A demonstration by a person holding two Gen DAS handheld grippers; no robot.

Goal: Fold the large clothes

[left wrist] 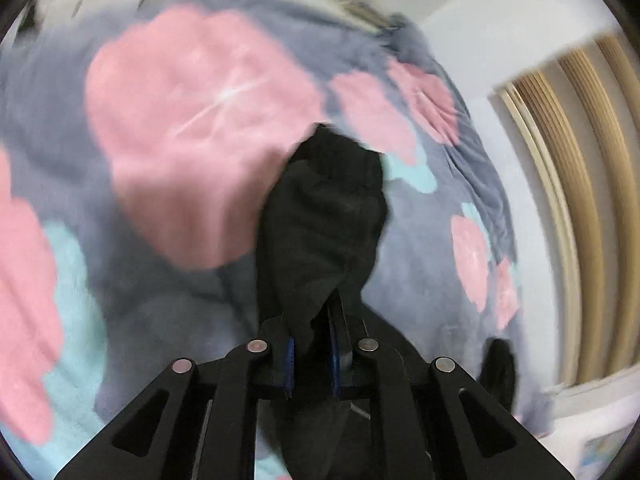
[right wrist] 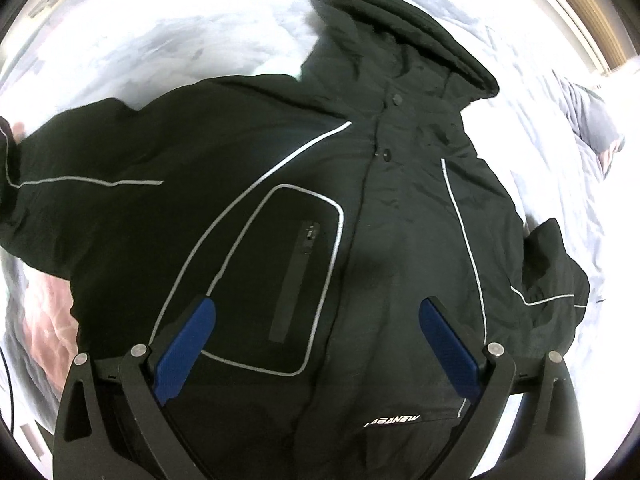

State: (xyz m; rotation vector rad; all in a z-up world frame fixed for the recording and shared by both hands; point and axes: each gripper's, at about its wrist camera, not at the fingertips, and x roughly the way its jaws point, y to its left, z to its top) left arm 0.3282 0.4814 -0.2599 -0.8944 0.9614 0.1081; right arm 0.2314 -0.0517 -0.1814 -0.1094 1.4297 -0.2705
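A black hooded jacket (right wrist: pixel 312 200) with thin white piping and a zip chest pocket lies front up on the bed, hood at the far end and one sleeve stretched out to the left. My right gripper (right wrist: pixel 316 312) is open, its blue pads (right wrist: pixel 188 344) spread above the jacket's lower front, holding nothing. My left gripper (left wrist: pixel 312 320) is shut on a bunched piece of the black jacket (left wrist: pixel 324 216), which hangs forward from the jaws above the blanket. The left wrist view is motion-blurred.
A grey fleece blanket (left wrist: pixel 192 120) with pink flowers and pale blue patches covers the bed under the left gripper. A white wall and wooden slats (left wrist: pixel 580 180) stand at the right. Pale bedding (right wrist: pixel 160 40) surrounds the jacket.
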